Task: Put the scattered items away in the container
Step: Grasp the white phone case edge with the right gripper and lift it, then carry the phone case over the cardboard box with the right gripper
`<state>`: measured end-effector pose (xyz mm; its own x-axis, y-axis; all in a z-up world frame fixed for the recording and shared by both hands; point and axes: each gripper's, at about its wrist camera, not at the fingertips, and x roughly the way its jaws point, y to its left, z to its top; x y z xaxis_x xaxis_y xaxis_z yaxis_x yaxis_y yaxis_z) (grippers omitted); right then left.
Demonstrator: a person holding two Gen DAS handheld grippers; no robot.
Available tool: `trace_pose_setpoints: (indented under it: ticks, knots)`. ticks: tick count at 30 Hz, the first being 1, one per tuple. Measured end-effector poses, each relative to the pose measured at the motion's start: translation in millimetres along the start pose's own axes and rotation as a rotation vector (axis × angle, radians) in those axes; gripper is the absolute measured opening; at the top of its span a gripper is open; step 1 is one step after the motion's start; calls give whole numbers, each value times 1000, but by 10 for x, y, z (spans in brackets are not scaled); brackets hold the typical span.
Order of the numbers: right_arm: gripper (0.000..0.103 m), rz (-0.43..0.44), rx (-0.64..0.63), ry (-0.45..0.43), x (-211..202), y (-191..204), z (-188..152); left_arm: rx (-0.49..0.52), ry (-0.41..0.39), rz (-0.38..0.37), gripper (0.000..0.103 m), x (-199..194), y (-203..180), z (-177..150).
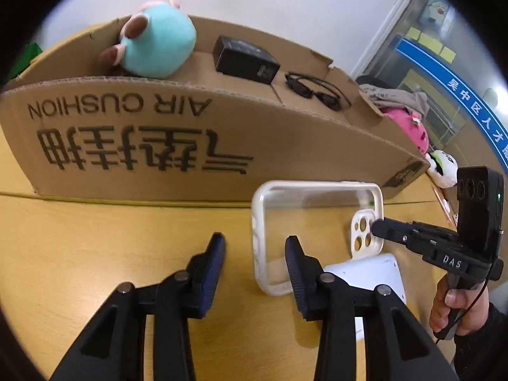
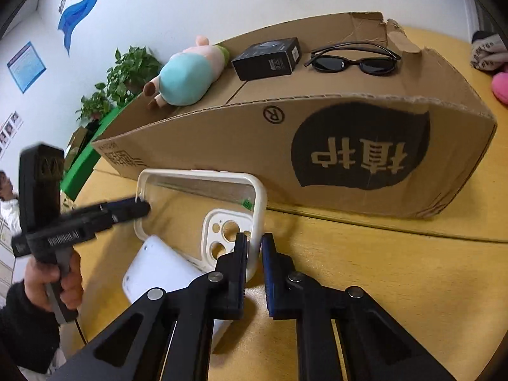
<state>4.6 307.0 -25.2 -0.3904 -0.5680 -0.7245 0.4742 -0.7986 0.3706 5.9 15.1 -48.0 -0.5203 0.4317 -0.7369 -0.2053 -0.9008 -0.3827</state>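
A clear phone case with a white rim lies on the yellow table in front of the cardboard box. My right gripper is shut on the case's rim at its camera-cutout corner; it shows in the left wrist view. My left gripper is open, its right finger over the case's opposite edge; it shows in the right wrist view. A white flat device lies under the case. The box holds a plush pig, a black box and sunglasses.
Pink and white plush toys and a grey cloth lie right of the box. A potted plant stands beyond the box's left end. A seam in the tabletop runs along the box front.
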Motion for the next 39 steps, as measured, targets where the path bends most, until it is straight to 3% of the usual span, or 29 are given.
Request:
trace_pose_setpoints:
  ticks: [2, 4, 10, 18, 29, 39]
  knots:
    - [10, -15, -6, -9, -32, 28, -17, -27, -3, -24, 11, -24, 10, 1]
    - [10, -35, -18, -27, -88, 63, -36, -4, -25, 4, 6, -94, -53, 5]
    - [8, -55, -38, -123, -465, 245, 54, 27, -126, -13, 6, -524, -241, 96]
    - [8, -61, -120, -268, -1060, 679, 603, 124, -259, 9, 6, -1253, -506, 676]
    - [8, -75, -191, -400, -1509, 1167, 1416, 199, -382, 34, 6, -1891, -670, 1499]
    - [8, -122, -217, -485, -1786, 1501, 1731, 255, -462, 31, 6, -2168, -745, 1728]
